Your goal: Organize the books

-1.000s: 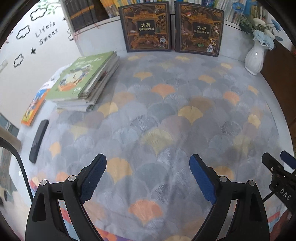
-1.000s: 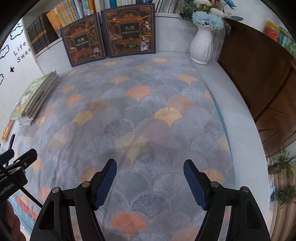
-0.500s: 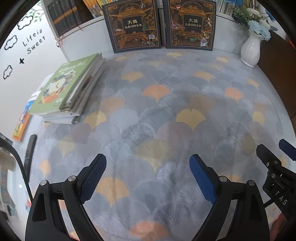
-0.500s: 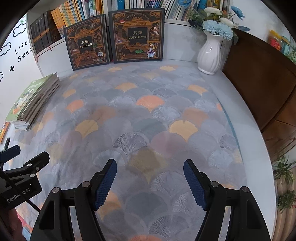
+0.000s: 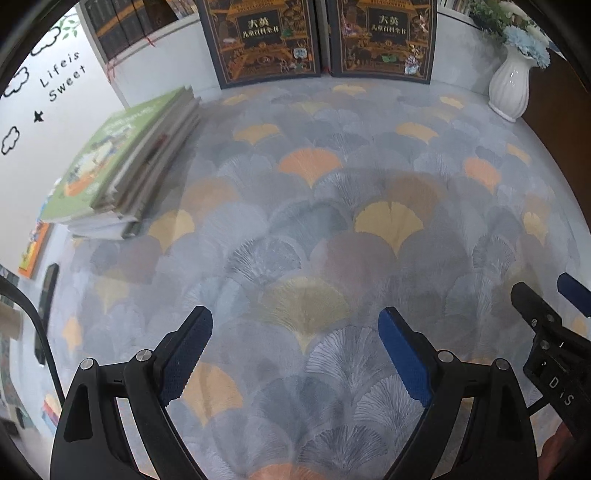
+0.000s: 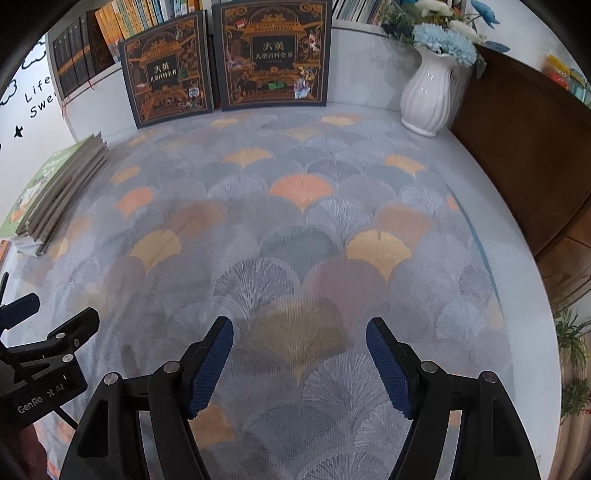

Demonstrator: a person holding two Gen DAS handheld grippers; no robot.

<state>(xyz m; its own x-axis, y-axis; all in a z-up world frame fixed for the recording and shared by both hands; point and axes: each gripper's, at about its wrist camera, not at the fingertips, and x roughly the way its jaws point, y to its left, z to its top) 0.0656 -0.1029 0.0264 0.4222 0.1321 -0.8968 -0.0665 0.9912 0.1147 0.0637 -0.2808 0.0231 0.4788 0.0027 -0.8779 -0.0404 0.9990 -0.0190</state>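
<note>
A stack of flat books [image 5: 122,166] with a green cover on top lies at the left of the patterned cloth; it also shows in the right wrist view [image 6: 55,188]. Two dark ornate books stand upright against the back wall, side by side: the left one [image 5: 262,40] [image 6: 168,86] and the right one [image 5: 382,37] [image 6: 275,59]. My left gripper [image 5: 295,350] is open and empty above the cloth near its front. My right gripper [image 6: 299,362] is open and empty, beside the left one.
A white vase [image 6: 428,92] with blue flowers stands at the back right, next to a brown cabinet [image 6: 524,147]. A bookshelf with rows of books [image 6: 122,33] runs behind the wall. A dark remote [image 5: 46,310] and an orange book [image 5: 35,247] lie at the far left.
Both grippers have moved forward toward the back wall; the upright books and the stack look nearer. Both stay open and empty.
</note>
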